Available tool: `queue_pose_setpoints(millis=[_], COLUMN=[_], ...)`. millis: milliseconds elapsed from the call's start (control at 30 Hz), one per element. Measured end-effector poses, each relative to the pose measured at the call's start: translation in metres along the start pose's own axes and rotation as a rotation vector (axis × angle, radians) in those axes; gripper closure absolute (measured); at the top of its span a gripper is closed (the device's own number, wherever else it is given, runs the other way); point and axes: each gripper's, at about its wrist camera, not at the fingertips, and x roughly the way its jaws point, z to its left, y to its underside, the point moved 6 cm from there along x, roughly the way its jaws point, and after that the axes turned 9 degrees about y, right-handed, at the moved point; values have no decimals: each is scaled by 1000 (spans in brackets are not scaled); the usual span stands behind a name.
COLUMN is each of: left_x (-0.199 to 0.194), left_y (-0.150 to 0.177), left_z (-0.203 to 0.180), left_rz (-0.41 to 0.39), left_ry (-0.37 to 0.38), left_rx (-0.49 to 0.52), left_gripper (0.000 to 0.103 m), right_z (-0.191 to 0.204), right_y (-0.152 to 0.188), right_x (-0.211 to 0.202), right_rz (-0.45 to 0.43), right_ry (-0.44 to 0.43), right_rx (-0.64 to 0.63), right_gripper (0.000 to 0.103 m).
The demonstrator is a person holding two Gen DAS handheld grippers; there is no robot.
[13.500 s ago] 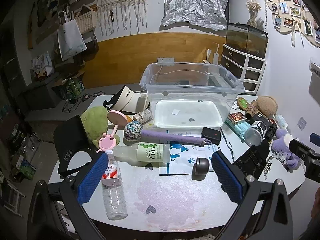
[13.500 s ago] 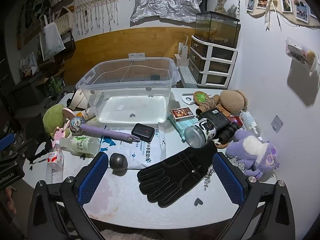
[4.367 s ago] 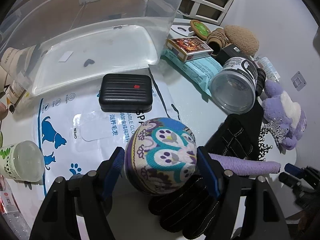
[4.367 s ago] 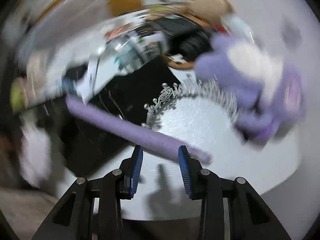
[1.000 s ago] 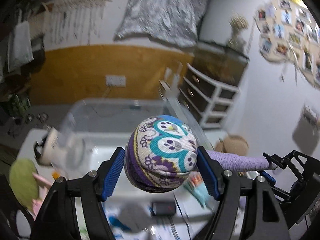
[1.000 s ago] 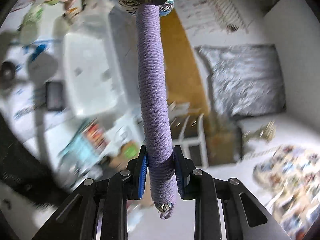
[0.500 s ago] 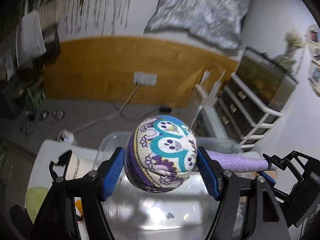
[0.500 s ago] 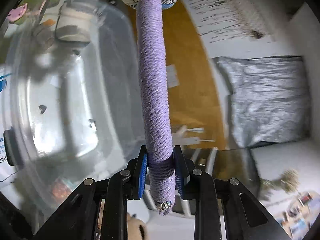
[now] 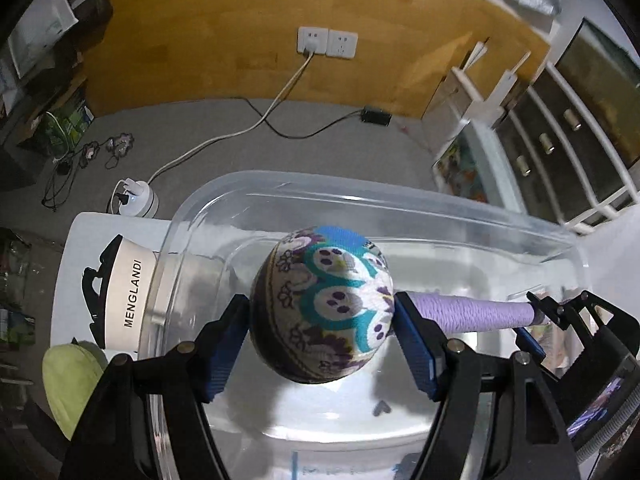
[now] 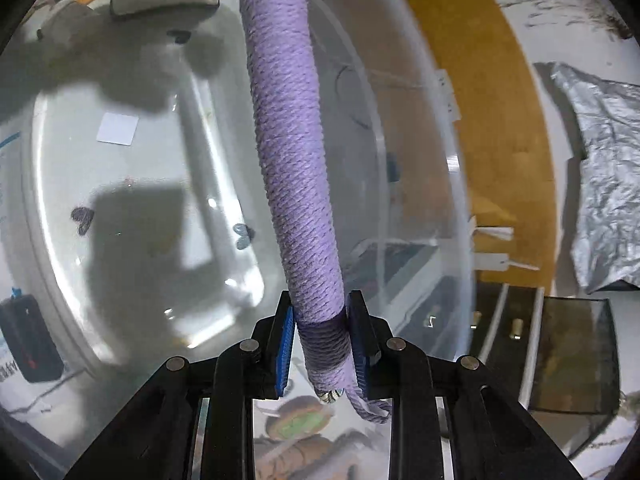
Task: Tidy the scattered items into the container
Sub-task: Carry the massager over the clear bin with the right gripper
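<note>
Purple-handled massage stick (image 10: 292, 160) hangs over the clear tub (image 9: 400, 208), mid-frame: my left gripper (image 9: 322, 346) clamps its patterned ball (image 9: 322, 308), my right gripper (image 10: 321, 350) its tail. Best lowered level, both jaws releasing together.

"MENGLANDI" on white visor (image 9: 134, 294)

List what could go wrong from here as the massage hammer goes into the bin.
1. Both tongs hold one item: the left tongs clamp the patterned ball head, the right tongs the purple handle. Uneven release could swing it against the clear bin's rim.
2. The round head may slip from the flat pads.
3. The white visor rests against the bin's outer wall and could get knocked.
</note>
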Motion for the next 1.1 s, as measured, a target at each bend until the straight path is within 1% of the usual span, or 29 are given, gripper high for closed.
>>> queue_pose_setpoints(millis=[100, 233, 300, 333, 367, 400, 433, 533, 633, 700, 733, 767, 800, 833, 933, 967, 1033, 1100], left_x=[14, 32, 40, 45, 49, 53, 50, 35, 20, 10, 5, -1, -6, -11, -27, -32, -44, -60], left_y=[0, 9, 13, 15, 17, 19, 19, 18, 17, 16, 16, 16, 16, 15, 14, 14, 16, 22], left_z=[8, 2, -1, -3, -5, -6, -7, -9, -11, -12, -13, -14, -14, -15, -17, -18, -18, -13], left_rz=[48, 90, 111, 121, 131, 141, 129, 79, 29, -5, -22, -38, -55, -72, -122, -139, -178, -223], left_ry=[-31, -110, -149, -169, -188, -208, -209, -194, -179, -170, -165, -160, -155, -150, -135, -130, -118, -102], left_rx=[10, 131, 194, 225, 257, 288, 298, 310, 322, 330, 334, 338, 342, 346, 358, 362, 364, 356], left_gripper=[32, 37, 44, 55, 90, 100, 100, 100, 99, 91, 75, 52, 44, 38, 37, 31, 23, 22], right_z=[13, 27, 28, 29, 30, 34, 40, 60, 68, 74, 76, 77, 79, 81, 82, 82, 84, 89], right_y=[-6, -16, -19, -20, -21, -23, -26, -29, -31, -31, -30, -30, -30, -31, -29, -29, -29, -30], right_x=[12, 23, 26, 28, 30, 30, 30, 37, 46, 49, 51, 54, 56, 58, 68, 72, 80, 85], right_rz=[19, 35, 40, 42, 43, 33, 25, 62, 99, 108, 113, 117, 121, 127, 151, 161, 183, 193], right_ry=[-25, -14, 3, 12, 23, 34, 37, 63, 41, 34, 31, 30, 28, 28, 24, 17, 1, -9], right_rx=[-25, -90, -104, -111, -120, -138, -161, -234, -221, -233, -240, -248, -255, -257, -253, -251, -249, -249], right_gripper=[77, 78, 77, 77, 76, 75, 74, 75, 75, 76, 76, 76, 76, 76, 76, 76, 76, 76])
